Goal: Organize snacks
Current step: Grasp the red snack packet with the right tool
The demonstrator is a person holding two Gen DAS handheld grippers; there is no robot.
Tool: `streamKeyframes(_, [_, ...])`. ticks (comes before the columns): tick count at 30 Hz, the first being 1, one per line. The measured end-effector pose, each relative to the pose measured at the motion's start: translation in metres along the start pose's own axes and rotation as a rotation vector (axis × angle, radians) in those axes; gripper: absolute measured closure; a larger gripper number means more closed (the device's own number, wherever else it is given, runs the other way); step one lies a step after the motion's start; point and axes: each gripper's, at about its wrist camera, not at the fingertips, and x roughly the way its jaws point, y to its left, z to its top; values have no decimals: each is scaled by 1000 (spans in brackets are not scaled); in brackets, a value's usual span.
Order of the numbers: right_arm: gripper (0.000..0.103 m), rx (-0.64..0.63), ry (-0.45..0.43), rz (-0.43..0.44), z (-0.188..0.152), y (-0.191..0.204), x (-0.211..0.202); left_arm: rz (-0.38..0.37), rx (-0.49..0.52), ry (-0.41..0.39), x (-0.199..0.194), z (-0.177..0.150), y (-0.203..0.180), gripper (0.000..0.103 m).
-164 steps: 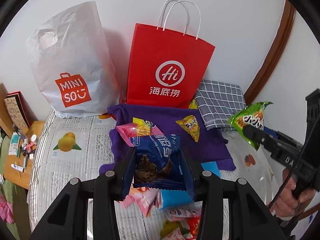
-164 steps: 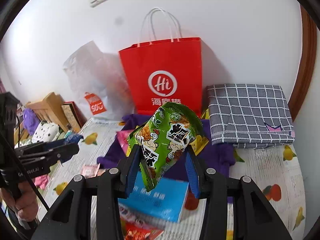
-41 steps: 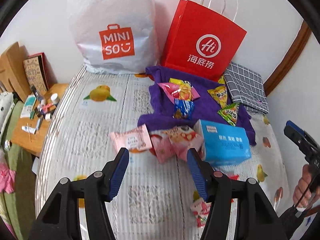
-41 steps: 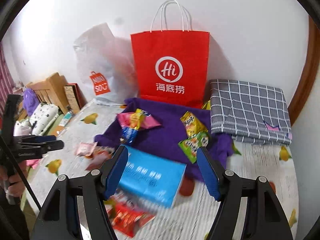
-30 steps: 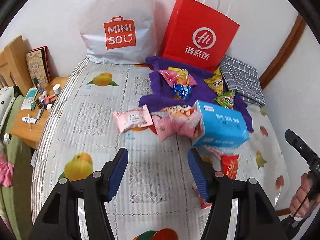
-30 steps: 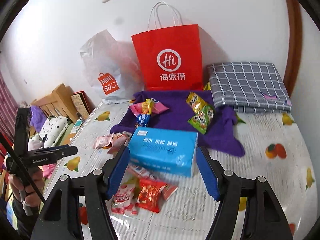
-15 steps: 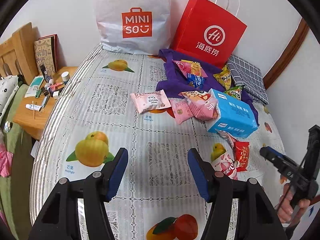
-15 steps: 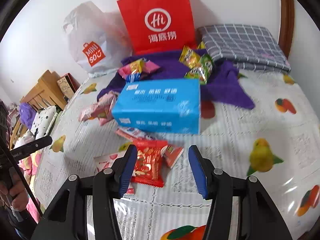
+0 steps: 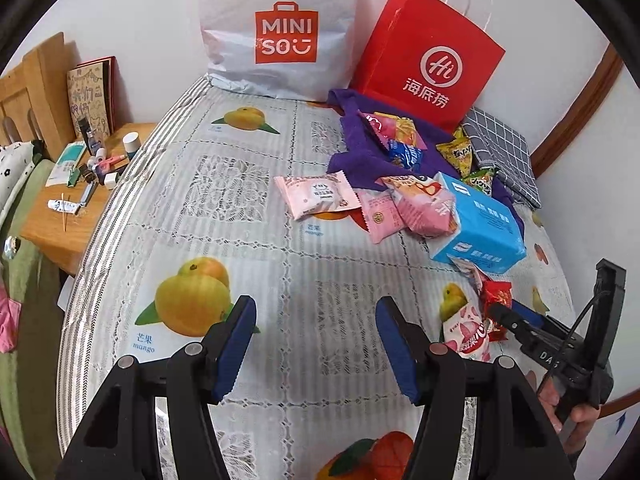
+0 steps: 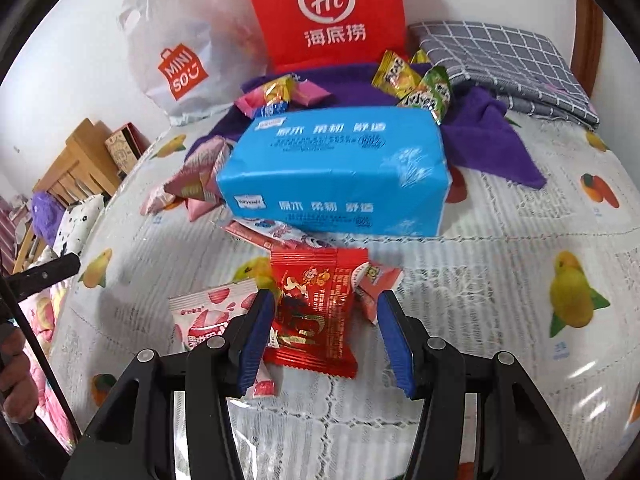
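Observation:
A red snack packet [image 10: 316, 304] lies flat on the fruit-print cloth [image 10: 500, 280], in front of a blue tissue pack [image 10: 340, 168]. My right gripper [image 10: 326, 320] is open and low over it, its fingers on either side of the packet. The left pad sits at the packet's edge and the right pad stands clear. A pink-and-white packet [image 10: 208, 312] lies just left of it. My left gripper [image 9: 316, 320] is open over bare cloth with nothing between its fingers. Pink packets [image 9: 316, 196] lie ahead of it, and the right gripper [image 9: 516, 316] shows at its right.
A purple cloth [image 9: 356, 148] at the back holds several small snack bags. Behind it stand a white Miniso bag [image 9: 280, 28] and a red paper bag [image 9: 432, 60]. A grey checked cloth [image 9: 500, 152] lies at the far right. A cluttered wooden side table [image 9: 80, 184] borders the left edge.
Both grippers pulled back from the purple cloth and came lower. The right gripper narrowed and dropped over the red packet. The left gripper now hangs over bare cloth, short of the pink packets.

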Motion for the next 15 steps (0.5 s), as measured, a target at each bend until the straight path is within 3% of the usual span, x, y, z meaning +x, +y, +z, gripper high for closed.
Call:
streamKeyframes(3, [49, -17, 12, -13, 1, 5, 10, -8, -8, 9, 5, 1, 3, 43])
streamKeyframes(6, [60, -54, 26, -69, 0, 10, 17, -8, -5, 25, 12, 1, 1, 43])
streamKeyframes(15, [61, -91, -85, -76, -9, -5, -23, 6, -11, 50, 34, 9, 0, 43])
